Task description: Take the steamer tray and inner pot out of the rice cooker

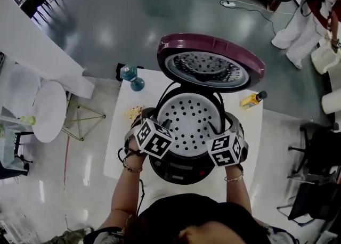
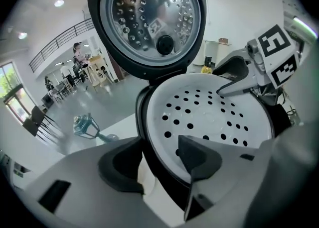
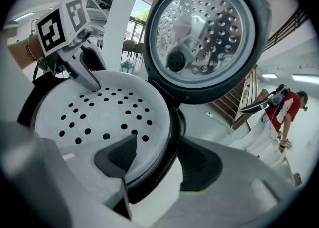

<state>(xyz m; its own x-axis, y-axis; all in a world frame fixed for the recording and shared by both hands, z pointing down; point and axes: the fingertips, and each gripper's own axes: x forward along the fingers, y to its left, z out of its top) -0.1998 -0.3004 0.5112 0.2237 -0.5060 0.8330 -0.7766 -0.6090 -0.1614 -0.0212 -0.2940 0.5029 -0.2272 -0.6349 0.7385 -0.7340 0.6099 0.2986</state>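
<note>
The tray (image 1: 189,115) lies flat in the open cooker (image 1: 181,171), with the left gripper (image 2: 159,145) and right gripper (image 3: 157,145) at opposite sides of its rim, each with jaws apart, one above the tray and one outside the wall, gripping nothing.

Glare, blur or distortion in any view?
Head view: fisheye curvature, light spots glaring on the floor. Left gripper view: dark corner vignette, highlights on the lid's inner plate. Right gripper view: same vignette, that plate glinting too.
</note>
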